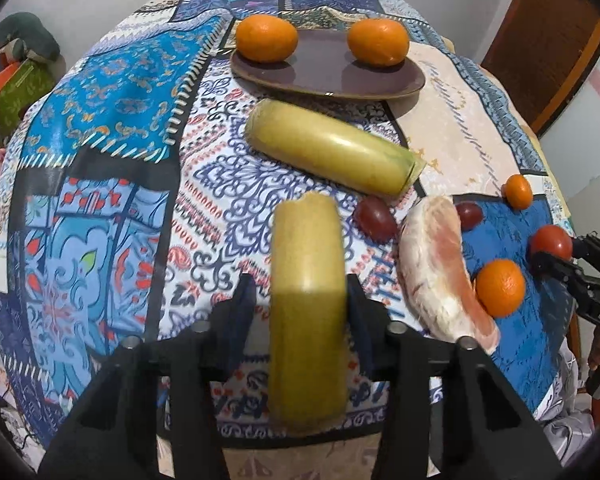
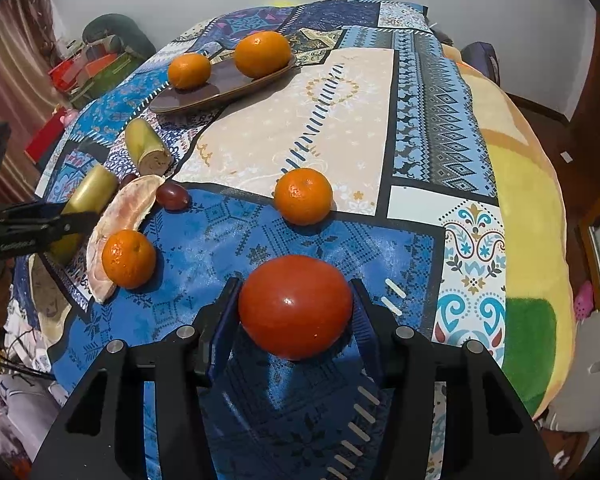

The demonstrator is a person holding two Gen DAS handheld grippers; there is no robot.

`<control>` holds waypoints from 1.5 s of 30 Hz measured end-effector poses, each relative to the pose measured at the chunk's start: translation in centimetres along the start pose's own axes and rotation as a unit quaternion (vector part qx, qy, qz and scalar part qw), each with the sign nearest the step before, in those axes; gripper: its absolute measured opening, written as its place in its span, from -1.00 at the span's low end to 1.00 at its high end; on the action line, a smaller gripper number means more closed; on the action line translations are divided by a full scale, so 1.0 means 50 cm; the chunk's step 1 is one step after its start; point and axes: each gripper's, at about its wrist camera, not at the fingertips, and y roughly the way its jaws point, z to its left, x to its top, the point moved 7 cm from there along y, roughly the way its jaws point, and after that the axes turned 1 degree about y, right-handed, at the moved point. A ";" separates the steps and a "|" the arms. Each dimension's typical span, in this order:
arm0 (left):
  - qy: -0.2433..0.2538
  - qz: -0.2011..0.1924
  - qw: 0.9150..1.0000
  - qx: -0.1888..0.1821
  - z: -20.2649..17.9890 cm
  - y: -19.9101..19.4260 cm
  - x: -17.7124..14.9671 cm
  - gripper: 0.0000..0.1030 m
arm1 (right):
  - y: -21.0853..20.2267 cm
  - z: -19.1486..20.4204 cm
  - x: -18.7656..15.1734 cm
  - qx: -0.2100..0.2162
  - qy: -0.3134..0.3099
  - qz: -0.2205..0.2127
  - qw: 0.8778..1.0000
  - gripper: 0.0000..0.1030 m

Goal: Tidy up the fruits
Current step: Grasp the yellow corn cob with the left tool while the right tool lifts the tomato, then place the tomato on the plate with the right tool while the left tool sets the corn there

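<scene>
My left gripper (image 1: 300, 284) is shut on a yellow-green cane piece (image 1: 306, 312), which stands lengthwise between the fingers. A second cane piece (image 1: 328, 148) lies beyond it, in front of a brown plate (image 1: 324, 76) holding two oranges (image 1: 266, 38). My right gripper (image 2: 296, 292) is shut on a red tomato (image 2: 296, 306) over the blue patch of cloth. An orange (image 2: 304, 196) sits just ahead of it. To the left, another orange (image 2: 129, 258) rests against a peeled pomelo segment (image 2: 126, 208). The left gripper (image 2: 72, 220) shows at that view's left edge.
Two dark red grapes (image 1: 376, 216) lie beside the pomelo segment (image 1: 440, 272). The patterned cloth (image 2: 340, 112) covers a rounded surface that falls away on every side. A yellow blanket (image 2: 532, 184) lies to the right, and boxes and clutter (image 2: 92, 64) sit at the far left.
</scene>
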 end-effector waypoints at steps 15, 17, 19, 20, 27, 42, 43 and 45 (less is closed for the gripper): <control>-0.017 -0.076 0.997 -0.022 0.012 -0.114 0.061 -0.32 | -0.048 0.022 0.078 0.002 -0.010 -0.047 0.999 -0.08; -0.015 -0.096 0.995 -0.023 0.012 -0.138 0.085 -0.33 | -0.058 0.027 0.099 0.004 -0.013 -0.060 0.998 -0.08; -0.013 -0.112 0.993 -0.026 0.011 -0.157 0.101 -0.33 | -0.067 0.034 0.123 0.005 -0.015 -0.071 0.997 -0.08; -0.012 -0.119 0.993 -0.025 0.010 -0.165 0.109 -0.33 | -0.071 0.038 0.136 0.006 -0.016 -0.077 0.997 -0.08; -0.007 -0.149 0.989 -0.027 0.014 -0.190 0.175 -0.33 | -0.085 0.057 0.202 0.008 -0.029 -0.105 0.994 -0.08; 0.004 -0.163 0.986 -0.038 0.023 -0.158 0.263 -0.33 | -0.050 0.101 0.318 0.026 -0.052 -0.127 0.990 -0.08; 0.005 -0.161 0.986 -0.038 0.024 -0.152 0.267 -0.33 | -0.046 0.104 0.322 0.027 -0.053 -0.126 0.990 -0.08; 0.008 -0.156 0.987 -0.038 0.025 -0.138 0.276 -0.33 | -0.032 0.111 0.331 0.030 -0.057 -0.124 0.990 -0.08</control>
